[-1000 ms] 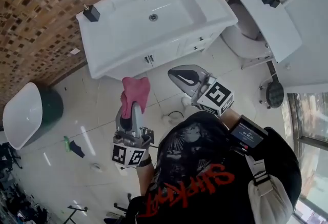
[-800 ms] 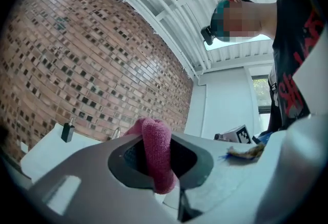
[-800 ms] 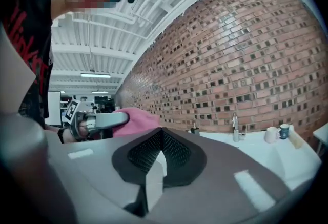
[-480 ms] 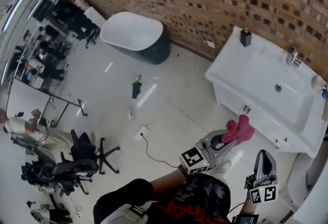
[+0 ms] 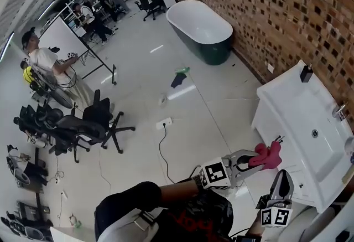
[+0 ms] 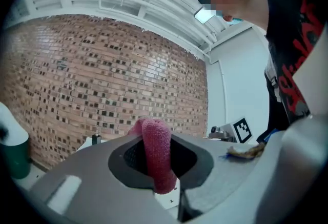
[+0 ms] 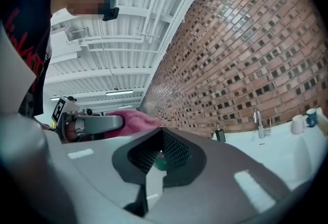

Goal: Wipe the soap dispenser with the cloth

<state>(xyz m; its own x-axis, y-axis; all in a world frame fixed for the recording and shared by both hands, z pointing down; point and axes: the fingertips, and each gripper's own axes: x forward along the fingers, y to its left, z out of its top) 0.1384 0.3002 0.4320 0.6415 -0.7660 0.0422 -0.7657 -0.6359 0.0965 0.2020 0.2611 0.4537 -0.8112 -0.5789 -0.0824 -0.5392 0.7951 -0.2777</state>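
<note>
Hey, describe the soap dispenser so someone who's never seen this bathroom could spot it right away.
Find the brick wall and the white sink cabinet against it. On the countertop corner nearest the bathtub sits the soap dispenser. It is the only small dark, boxy bottle there; the faucet further along is shiny metal.

A mock bathroom in an open hall: bathtub (image 5: 202, 29) and washbasin (image 5: 298, 116) line the right brick wall (image 5: 265, 3), office chairs (image 5: 88, 124) stand left.
</note>
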